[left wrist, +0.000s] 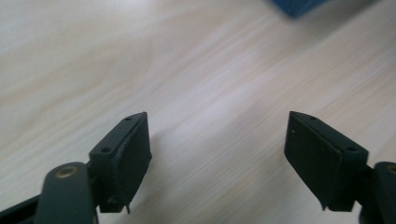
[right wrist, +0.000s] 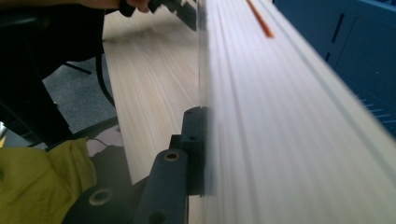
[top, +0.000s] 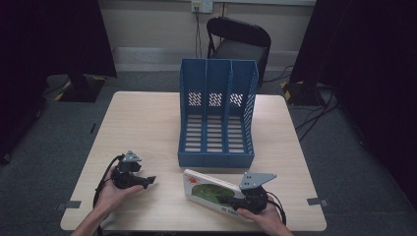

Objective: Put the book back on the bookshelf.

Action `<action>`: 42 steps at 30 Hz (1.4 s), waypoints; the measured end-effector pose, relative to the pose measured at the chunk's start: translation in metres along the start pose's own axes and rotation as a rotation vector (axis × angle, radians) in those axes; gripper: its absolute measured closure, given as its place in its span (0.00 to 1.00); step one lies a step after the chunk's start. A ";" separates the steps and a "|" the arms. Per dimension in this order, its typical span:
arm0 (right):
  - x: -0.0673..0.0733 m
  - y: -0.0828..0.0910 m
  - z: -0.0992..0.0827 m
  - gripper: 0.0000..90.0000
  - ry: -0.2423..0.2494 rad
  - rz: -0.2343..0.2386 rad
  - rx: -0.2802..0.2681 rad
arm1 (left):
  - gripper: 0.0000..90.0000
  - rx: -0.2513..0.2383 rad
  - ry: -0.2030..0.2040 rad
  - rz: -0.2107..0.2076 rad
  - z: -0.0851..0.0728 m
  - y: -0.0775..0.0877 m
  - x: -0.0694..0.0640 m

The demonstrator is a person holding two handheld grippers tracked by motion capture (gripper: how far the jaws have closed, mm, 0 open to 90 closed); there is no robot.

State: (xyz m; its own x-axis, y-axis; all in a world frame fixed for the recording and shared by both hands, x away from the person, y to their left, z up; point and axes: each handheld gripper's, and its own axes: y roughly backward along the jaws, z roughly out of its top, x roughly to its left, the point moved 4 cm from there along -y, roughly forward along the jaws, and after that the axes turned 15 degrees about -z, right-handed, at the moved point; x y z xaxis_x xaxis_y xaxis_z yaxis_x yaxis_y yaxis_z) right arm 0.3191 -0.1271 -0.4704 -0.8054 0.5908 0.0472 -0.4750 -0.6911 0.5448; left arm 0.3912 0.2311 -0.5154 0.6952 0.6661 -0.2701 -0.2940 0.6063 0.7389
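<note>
Book clamped by right hand-held gripper, tilted on edge; left hand-held gripper level, jaws apart, empty.

1. Straight ahead of me on the tabletop stands a blue file rack, upright, with three open compartments side by side.
2. Its back wall has a perforated patch in each compartment, and the floors are slatted.
3. The tabletop is pale wood grain, with rounded corners.
4. Behind the far edge a black chair faces in, pushed near the wall.
5. A wall socket sits above it, with a cable hanging down.
6. Dark curtains hang on both sides of the room.
7. Grey carpet surrounds the tabletop, with cables trailing across it at the right.
</note>
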 end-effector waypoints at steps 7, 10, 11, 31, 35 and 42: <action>-0.003 0.008 0.003 0.85 -0.016 -0.023 -0.003 | 0.21 0.020 -0.028 0.056 -0.003 -0.005 0.005; -0.004 0.011 0.005 0.85 -0.022 -0.026 -0.013 | 0.19 0.000 -0.014 0.068 -0.003 -0.006 0.005; -0.004 0.012 0.006 0.85 -0.020 -0.029 -0.014 | 0.18 -0.062 -0.018 0.074 -0.006 -0.009 0.005; -0.006 0.045 0.037 0.85 -0.028 -0.074 -0.095 | 0.02 -0.136 -0.020 0.101 -0.009 -0.015 0.012; -0.005 0.047 0.046 0.85 -0.018 -0.082 -0.111 | 0.00 -0.133 -0.016 0.108 -0.008 -0.016 0.012; -0.008 0.050 0.063 0.85 -0.014 -0.109 -0.147 | 0.00 -0.134 -0.016 0.108 -0.008 -0.016 0.012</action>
State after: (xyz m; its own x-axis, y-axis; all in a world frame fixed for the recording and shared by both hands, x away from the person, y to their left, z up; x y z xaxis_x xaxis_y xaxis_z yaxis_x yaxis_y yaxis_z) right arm 0.3240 -0.1399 -0.3913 -0.7420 0.6703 0.0069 -0.6065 -0.6756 0.4191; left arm 0.3991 0.2332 -0.5351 0.6649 0.7243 -0.1827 -0.4515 0.5845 0.6741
